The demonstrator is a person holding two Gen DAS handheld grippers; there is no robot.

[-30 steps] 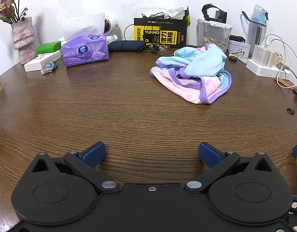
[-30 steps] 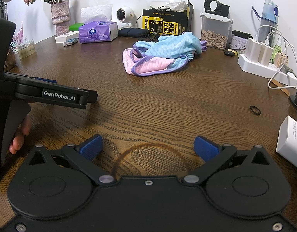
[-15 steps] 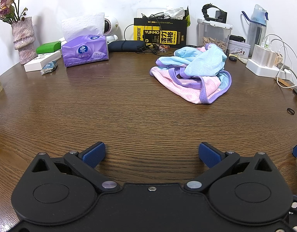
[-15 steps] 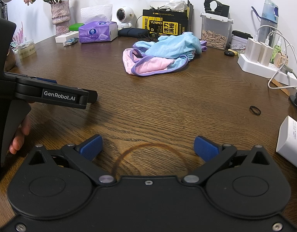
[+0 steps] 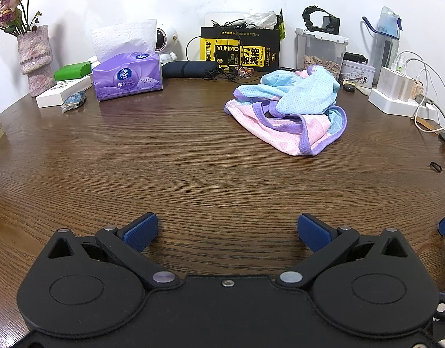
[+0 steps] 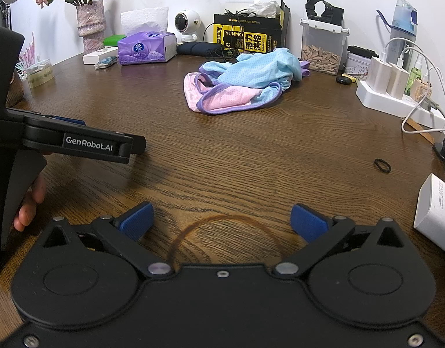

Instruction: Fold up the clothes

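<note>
Waiting low over the bare front of the counter (image 5: 112, 156), both tools sit well short of the work. The left hand-held gripper (image 5: 227, 230) has its two blue pads spread wide apart with nothing between them, and the right hand-held gripper (image 6: 222, 221) is spread the same way, also empty. That wide stance suits what comes next, I would judge: a soft edge of cloth needs room to slip between the pads before they close.

The clothes (image 5: 289, 116) lie in a crumpled heap of pink, light blue and purple trim toward the back of the counter, well apart from both tools and nearer the right side. In the right wrist view the same heap (image 6: 245, 87) sits ahead and slightly left. Nothing is flattened yet, so folding has not begun; the heap would first need pulling forward and spreading out on the open wood in front.

The clutter probably explains the free front: a tissue box (image 5: 126, 75), a vase (image 5: 35, 61), a black and yellow box (image 5: 241, 50), a clear jar (image 5: 321, 52) and a power strip (image 5: 402, 101) with cables line the back and right edge. A small black hair tie (image 6: 382, 165) and a white block (image 6: 437, 214) lie to the right. Dragging cloth toward the cables could snag them.
</note>
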